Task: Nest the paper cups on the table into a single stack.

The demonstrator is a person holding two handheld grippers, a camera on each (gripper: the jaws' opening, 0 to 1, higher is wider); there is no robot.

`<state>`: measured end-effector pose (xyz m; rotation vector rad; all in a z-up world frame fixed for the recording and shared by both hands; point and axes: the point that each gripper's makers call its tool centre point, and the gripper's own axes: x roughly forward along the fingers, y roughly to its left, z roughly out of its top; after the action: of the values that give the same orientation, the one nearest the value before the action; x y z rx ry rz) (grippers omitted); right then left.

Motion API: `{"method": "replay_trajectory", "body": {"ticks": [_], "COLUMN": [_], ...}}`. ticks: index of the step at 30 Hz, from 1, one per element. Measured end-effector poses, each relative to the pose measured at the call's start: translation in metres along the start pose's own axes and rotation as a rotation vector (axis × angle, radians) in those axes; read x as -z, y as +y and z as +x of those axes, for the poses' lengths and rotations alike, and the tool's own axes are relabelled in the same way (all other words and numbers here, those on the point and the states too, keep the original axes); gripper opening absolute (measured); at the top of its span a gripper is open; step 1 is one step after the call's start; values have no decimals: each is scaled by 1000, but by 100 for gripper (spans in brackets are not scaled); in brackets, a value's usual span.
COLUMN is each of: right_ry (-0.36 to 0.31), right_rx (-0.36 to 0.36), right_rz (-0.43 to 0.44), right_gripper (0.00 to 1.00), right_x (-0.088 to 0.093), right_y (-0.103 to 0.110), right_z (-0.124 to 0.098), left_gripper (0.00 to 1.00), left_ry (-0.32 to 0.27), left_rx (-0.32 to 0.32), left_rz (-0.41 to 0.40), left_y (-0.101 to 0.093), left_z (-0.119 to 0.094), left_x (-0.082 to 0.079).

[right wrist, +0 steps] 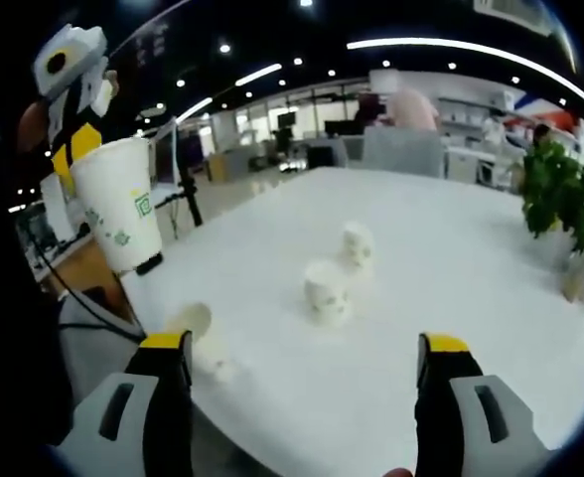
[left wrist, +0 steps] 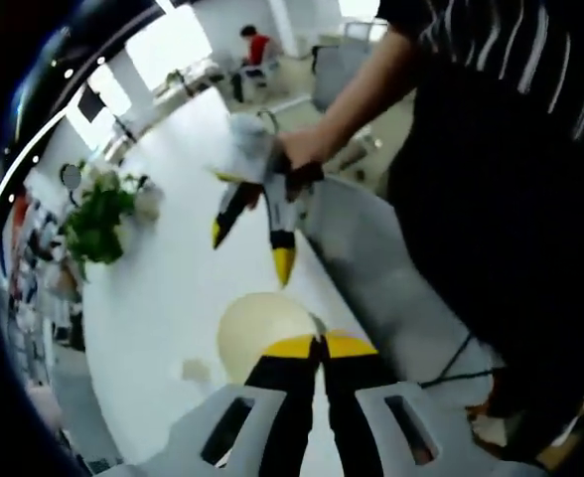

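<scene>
My left gripper [left wrist: 321,345] is shut on a white paper cup [left wrist: 260,328], whose pale round end shows just beyond the yellow jaw tips. In the right gripper view that left gripper [right wrist: 76,149] hangs at the upper left, holding the printed cup [right wrist: 119,204] upright above the table's edge. My right gripper [right wrist: 303,346] is open, its jaws wide apart over the white table [right wrist: 471,278]. Ahead of it stand two small cups [right wrist: 327,290] [right wrist: 357,244], and a third cup [right wrist: 191,320] lies by the left jaw. A hand holds the right gripper [left wrist: 252,243] open above the table [left wrist: 173,288].
A potted plant [left wrist: 98,224] [right wrist: 560,199] stands by the table's far side. The table's near edge runs beside the person's dark clothes [left wrist: 511,199]. A grey chair [right wrist: 401,149] stands beyond the far end. A seated person in red [left wrist: 257,45] is far off.
</scene>
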<state>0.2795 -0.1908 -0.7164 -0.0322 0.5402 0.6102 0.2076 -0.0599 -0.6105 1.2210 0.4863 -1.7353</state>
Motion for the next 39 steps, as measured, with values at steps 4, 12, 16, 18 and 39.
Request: {"method": "replay_trajectory", "body": {"ticks": [4,12,16,18,39], "right_ry": [9,15,20,20,41], "right_rx": [-7,1,0,-2,-5], "right_rz": [-5,3,1,0,-8], "right_gripper": [92,91,91,91,90], "right_x": [1,4,4,4,10], "right_y": [1,-4,-4,-3,-4], "right_z": [1,0,1,1,-3], "left_gripper": [0,0,0,0,0], "left_ry": [36,1,2,-9,-23], "left_rx": [20,11,24,30,50], "left_rz": [3,-73,-93,-103,-126], "left_y": [-3,-2,-5,-7,-12], "left_z": [17,36,46,49,84], "left_x": [21,30,35,33,43]}}
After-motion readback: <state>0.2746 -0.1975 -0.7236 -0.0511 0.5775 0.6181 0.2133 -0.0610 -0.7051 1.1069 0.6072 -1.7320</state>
